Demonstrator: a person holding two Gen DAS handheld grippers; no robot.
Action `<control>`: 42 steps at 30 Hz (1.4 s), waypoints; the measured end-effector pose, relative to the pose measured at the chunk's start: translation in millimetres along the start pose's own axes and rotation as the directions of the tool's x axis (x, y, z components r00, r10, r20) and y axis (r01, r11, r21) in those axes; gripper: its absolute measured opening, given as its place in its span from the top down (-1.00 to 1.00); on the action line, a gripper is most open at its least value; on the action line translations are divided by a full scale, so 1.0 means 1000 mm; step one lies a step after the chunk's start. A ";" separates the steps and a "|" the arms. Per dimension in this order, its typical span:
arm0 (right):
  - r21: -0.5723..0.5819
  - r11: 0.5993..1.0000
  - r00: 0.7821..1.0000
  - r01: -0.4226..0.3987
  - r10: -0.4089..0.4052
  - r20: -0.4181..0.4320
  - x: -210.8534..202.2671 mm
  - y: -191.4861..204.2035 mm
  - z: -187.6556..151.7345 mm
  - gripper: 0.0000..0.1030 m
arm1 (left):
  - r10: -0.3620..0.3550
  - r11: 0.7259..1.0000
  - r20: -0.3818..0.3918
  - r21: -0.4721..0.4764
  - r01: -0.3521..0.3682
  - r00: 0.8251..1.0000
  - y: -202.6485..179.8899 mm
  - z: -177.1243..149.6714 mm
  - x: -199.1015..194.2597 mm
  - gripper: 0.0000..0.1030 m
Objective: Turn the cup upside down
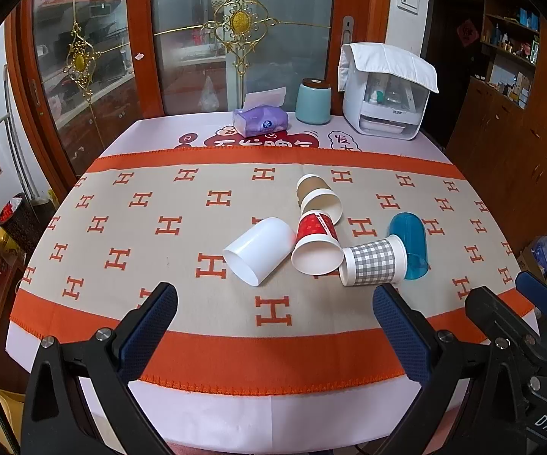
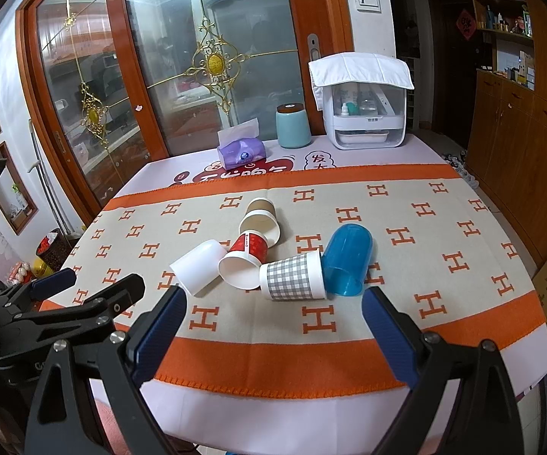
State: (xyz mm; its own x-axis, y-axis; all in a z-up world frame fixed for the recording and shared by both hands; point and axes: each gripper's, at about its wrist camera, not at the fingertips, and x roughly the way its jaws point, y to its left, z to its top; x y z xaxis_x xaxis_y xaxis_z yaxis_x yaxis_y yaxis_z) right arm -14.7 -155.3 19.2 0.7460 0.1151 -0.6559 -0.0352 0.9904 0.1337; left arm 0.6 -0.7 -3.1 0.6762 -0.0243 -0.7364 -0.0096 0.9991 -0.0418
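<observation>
Lying on its side at lower centre of the right wrist view, the checked cup (image 2: 294,278) is seen just beyond the wide-open, empty right gripper (image 2: 273,314); the left gripper (image 1: 275,318), equally spread, is aimed further left.

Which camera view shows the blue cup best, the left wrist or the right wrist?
The right wrist view. There the blue cup lies almost unhidden, body and open rim visible, beside the checkered cup. In the left wrist view the blue cup lies behind the checkered cup, which covers part of it.
</observation>
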 end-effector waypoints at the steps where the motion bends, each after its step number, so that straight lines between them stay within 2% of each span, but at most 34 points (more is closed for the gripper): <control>1: 0.000 1.000 1.000 -0.001 0.001 -0.001 0.000 0.000 -0.001 -0.83 | 0.000 1.000 0.000 0.000 0.000 1.000 0.000 0.000 0.000 -0.98; 12: 0.000 1.000 1.000 -0.001 0.001 -0.001 -0.003 0.002 0.002 -0.83 | 0.000 1.000 0.021 0.005 0.000 1.000 0.001 -0.004 -0.005 -0.95; 35: -0.001 1.000 1.000 -0.002 0.002 -0.010 -0.002 0.001 0.006 -0.83 | 0.003 1.000 0.012 0.001 -0.003 1.000 0.008 -0.008 -0.008 -0.96; 42: -0.013 1.000 1.000 0.002 -0.002 -0.026 0.013 0.008 0.000 -0.83 | 0.011 1.000 -0.024 0.010 -0.010 1.000 0.011 -0.005 0.002 -0.97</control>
State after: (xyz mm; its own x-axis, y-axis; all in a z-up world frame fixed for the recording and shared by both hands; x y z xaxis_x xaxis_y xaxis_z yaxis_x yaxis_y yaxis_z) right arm -5.1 -146.0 11.9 0.7283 0.1149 -0.6755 -0.0428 0.9915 0.1225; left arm -1.3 10.3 -8.3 0.6584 -0.0145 -0.7526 -0.0095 0.9996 -0.0276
